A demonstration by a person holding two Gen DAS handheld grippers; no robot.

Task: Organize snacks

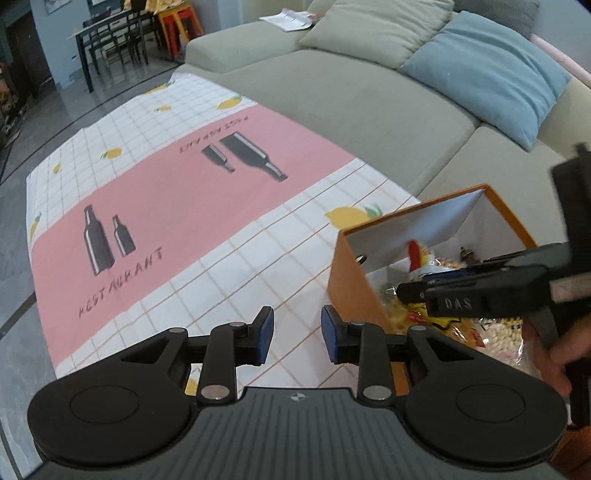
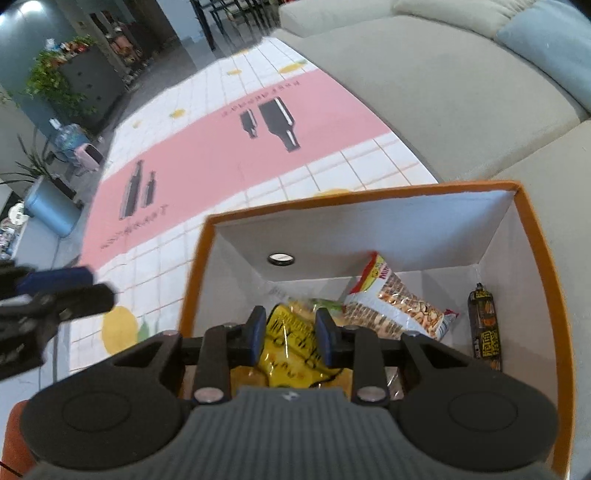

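Sausage stick (image 2: 484, 326) stands upright against box wall (image 2: 532, 295).

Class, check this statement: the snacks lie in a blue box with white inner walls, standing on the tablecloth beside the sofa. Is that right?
Not quite: the box is orange, not blue, as the right wrist view shows. The rest holds: white inner walls, snacks inside, on the tablecloth beside the sofa.

- A pink and white checked cloth (image 1: 192, 192) printed with black bottles and yellow lemons covers the counter.
- A grey-green fabric sofa (image 1: 351, 99) runs along its right side.
- A pale blue cushion (image 1: 491, 74) and a beige cushion (image 1: 376, 26) lie on the sofa.
- A dark dining table (image 1: 107, 40) with chairs stands far left.
- A leafy green plant (image 2: 55, 85) stands far left.
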